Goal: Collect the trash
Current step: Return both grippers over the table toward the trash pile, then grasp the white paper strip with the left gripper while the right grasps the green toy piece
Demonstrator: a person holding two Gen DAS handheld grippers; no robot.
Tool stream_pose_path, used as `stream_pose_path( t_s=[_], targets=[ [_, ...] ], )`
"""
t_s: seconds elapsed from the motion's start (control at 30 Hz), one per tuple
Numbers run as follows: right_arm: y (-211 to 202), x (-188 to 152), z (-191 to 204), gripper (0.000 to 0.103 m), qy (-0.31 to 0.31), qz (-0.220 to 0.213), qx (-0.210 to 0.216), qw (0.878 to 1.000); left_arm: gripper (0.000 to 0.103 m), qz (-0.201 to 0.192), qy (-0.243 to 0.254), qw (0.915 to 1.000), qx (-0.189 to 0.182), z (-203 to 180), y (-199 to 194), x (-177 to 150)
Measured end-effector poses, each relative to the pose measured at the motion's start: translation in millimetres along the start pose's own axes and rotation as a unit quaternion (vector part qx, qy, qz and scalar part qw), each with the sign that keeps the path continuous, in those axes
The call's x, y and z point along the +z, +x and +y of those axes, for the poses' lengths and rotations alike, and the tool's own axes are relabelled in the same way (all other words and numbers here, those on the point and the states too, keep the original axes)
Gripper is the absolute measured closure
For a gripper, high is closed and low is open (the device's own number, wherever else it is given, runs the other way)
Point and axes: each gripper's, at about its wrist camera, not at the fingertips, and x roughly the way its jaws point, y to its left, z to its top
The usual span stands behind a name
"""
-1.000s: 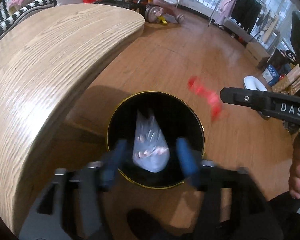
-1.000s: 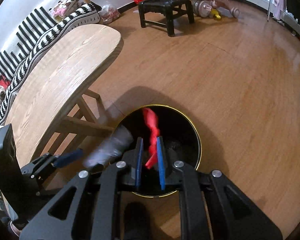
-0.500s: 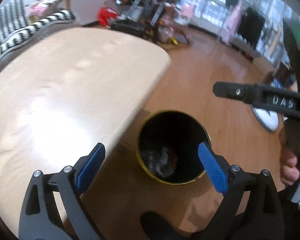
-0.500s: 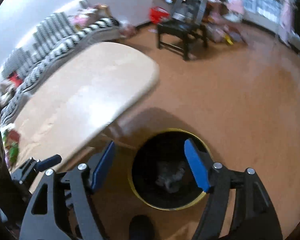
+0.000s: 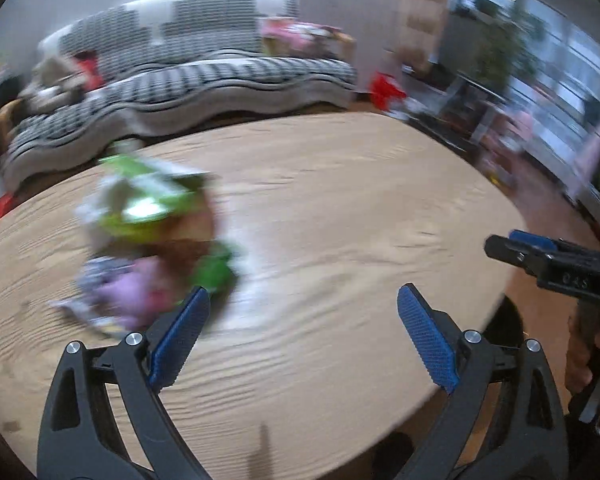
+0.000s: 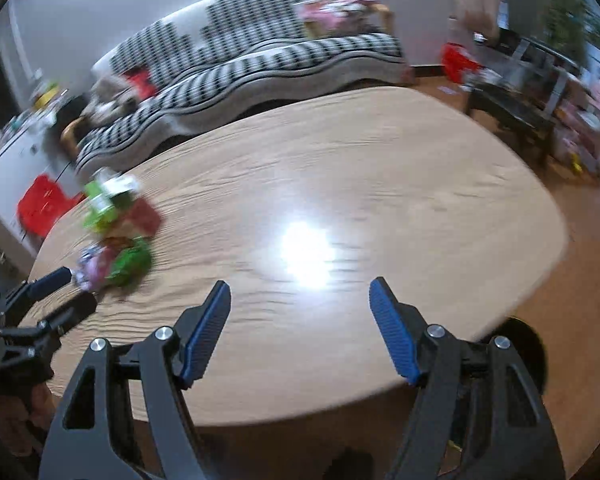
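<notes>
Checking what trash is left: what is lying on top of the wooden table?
On the wooden table, a blurred pile of wrappers, green, purple and red, lies near its far left end. The rest shows bare wood. The count is unclear; the fingers hide the near edge.

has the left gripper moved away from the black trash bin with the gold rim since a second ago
Yes. The left gripper, jaws open and empty, has swung from over the bin to above the wooden table, facing the pile of colourful wrappers; the bin is no longer between its fingers.

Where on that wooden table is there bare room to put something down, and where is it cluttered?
The table is bare across its middle and right, from the light glare to the rounded edge nearest the floor. It is crowded only at the left, where blurred green and purple wrappers pile together near the striped sofa.
</notes>
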Motion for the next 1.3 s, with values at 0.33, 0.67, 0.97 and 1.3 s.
stream_pose_path(
  t_s=[0.33, 0.67, 0.97, 1.3],
  targets=[
    [58.4, 8.3, 147.2, 0.033, -0.077, 0.030, 0.055, 0.995, 0.011, 0.006, -0.063, 0.9955, 0.070, 124.1, -31.1, -23.2],
    [114.7, 11.5, 196.2, 0.033, -0.085, 0.065, 0.070, 0.992, 0.011, 0.038, -0.086, 0.9902, 0.103, 201.0, -18.9, -53.7],
    [145.2, 19.9, 201.1, 0.034, -0.077, 0.083, 0.056, 0.992, 0.011, 0.075, -0.172, 0.9789, 0.081, 219.0, 37.1, -47.5],
    [168.5, 17.3, 201.1, 0.066, -0.085, 0.102, 0.045, 0.990, 0.045, 0.063, -0.151, 0.9777, 0.131, 190.8, 55.1, -32.3]
  ],
)
